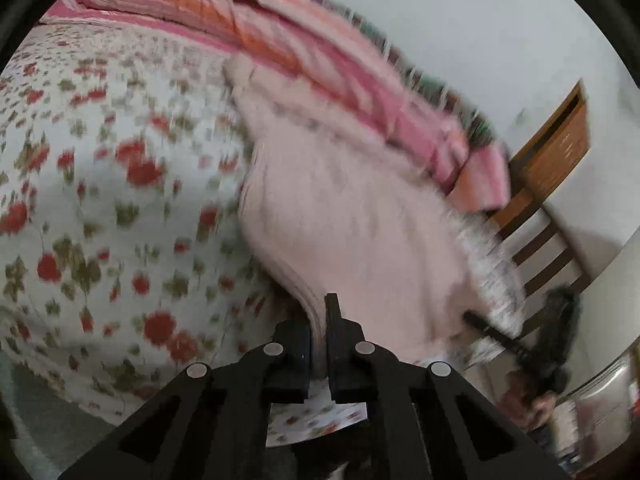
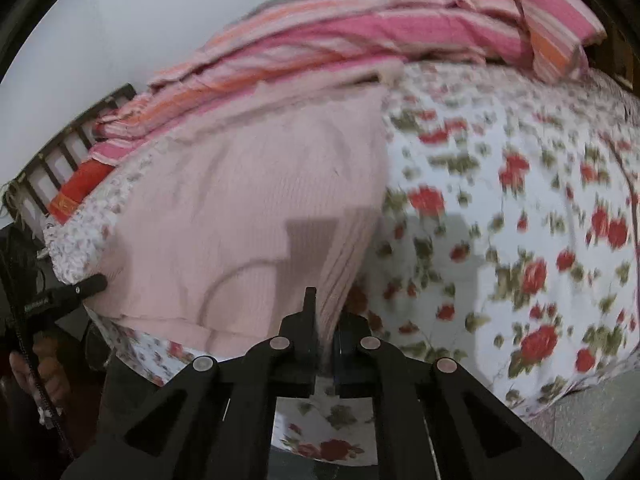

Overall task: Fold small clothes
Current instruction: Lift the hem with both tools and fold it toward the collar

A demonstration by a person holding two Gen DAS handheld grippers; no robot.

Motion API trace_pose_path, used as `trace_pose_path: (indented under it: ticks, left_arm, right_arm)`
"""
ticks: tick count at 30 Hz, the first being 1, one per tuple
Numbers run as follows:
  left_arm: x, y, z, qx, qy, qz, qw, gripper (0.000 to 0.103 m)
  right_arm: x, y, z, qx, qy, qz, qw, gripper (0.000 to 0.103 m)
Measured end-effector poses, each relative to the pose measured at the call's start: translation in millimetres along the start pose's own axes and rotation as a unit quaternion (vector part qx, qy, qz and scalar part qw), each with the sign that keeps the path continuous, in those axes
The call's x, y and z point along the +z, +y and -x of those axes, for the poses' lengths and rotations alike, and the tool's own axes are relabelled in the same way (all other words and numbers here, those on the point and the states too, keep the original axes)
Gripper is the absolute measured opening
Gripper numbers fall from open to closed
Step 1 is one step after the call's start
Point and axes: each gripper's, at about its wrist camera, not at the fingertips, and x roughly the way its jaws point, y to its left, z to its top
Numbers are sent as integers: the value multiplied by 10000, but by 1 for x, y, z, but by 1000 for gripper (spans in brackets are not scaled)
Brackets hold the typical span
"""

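A pale pink knitted garment (image 1: 352, 208) lies spread on the floral bedsheet (image 1: 100, 160), near the bed's front edge. My left gripper (image 1: 320, 320) is shut on the garment's ribbed near edge, which runs up between the two fingers. In the right wrist view the same garment (image 2: 240, 208) fills the middle, and my right gripper (image 2: 324, 316) is shut on its ribbed hem. Each view shows the other gripper at the garment's far corner: the right gripper (image 1: 480, 322) and the left gripper (image 2: 94, 282), with a hand (image 2: 44, 364) behind it. Both views are blurred.
A bunched pink and orange striped blanket (image 1: 320, 52) lies along the far side of the bed by the white wall. A wooden slatted frame (image 1: 556, 148) stands past the garment's end. Grey floor (image 2: 592, 420) shows below the bed's edge.
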Motion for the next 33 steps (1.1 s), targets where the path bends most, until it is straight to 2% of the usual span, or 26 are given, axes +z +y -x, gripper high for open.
trace_pose_path:
  ticks: [3,8,11,14,18,25,30,33]
  left_arm:
    - [28,-1,18,-574,-268,388,9972,7]
    - [82,-19,33,-639,-758,401,9943,7]
    - [119,-36,27,-406,-987,318,9938,7]
    - [155,-52,12,19,-1157,102,9932,7]
    - [183,-48,-17,289,-1197,33,9924,7]
    - [208,-21,-57,205,-1200,342,9920,7]
    - [221,-17,-89,573,-1270,139,9901,7]
    - [233,-17,-104,655,-1314,60,9891,7]
  right_arm:
    - [23,-7,18,297,-340,-274,9986,5]
    - [79,-23,41,838,-979,-935,9872,5]
    - [116,-26,39,937,-1169,-1158,9819,5]
    - [153,-25,23,946,-1264,-1238,9797,5]
    - [186,-29,-2,955,-1300,-1267,9787,5]
    - [210,-46,-37,1176,-1374,-1408,9734,5]
    - [226,-50,-77,893,-1325,-1322,9783,5]
    - [236,-55,-98,877,-1199,-1446,9783,5]
